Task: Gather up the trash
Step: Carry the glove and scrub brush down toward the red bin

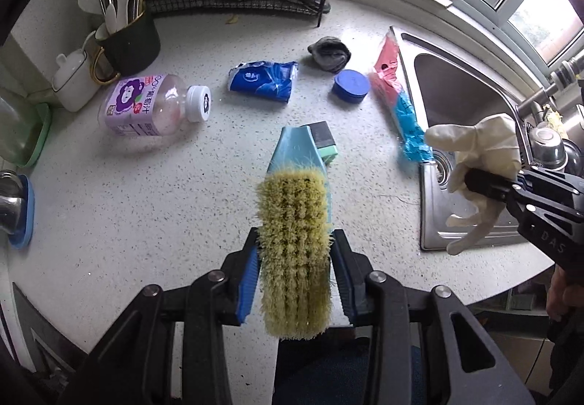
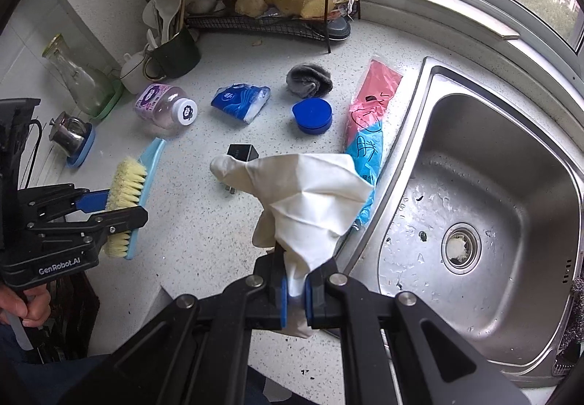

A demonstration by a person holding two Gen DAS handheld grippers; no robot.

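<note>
Right up close, a yellow-bristled scrubbing brush with a light blue plastic back (image 1: 295, 244) sits clamped between the left gripper (image 1: 295, 273) jaws, bristles facing the lens, its blue tip pointing out over the speckled white stone surface (image 1: 146, 208). It hangs clear above that surface. Over on the right, the right gripper (image 2: 294, 292) has its jaws clenched tight on a crumpled cream rubber glove (image 2: 310, 197), the glove billowing up from the blue pads, held in the air beside the stainless steel sink (image 2: 511, 324). On the surface beyond: a clear plastic juice bottle with a purple label (image 1: 153, 105) lying on its side, a blue tissue packet (image 1: 262, 80), a round blue lid (image 1: 350, 85), a grey balled-up cloth (image 1: 330, 53), and a pink-and-blue plastic bag (image 1: 394, 98) along the sink's edge.
</note>
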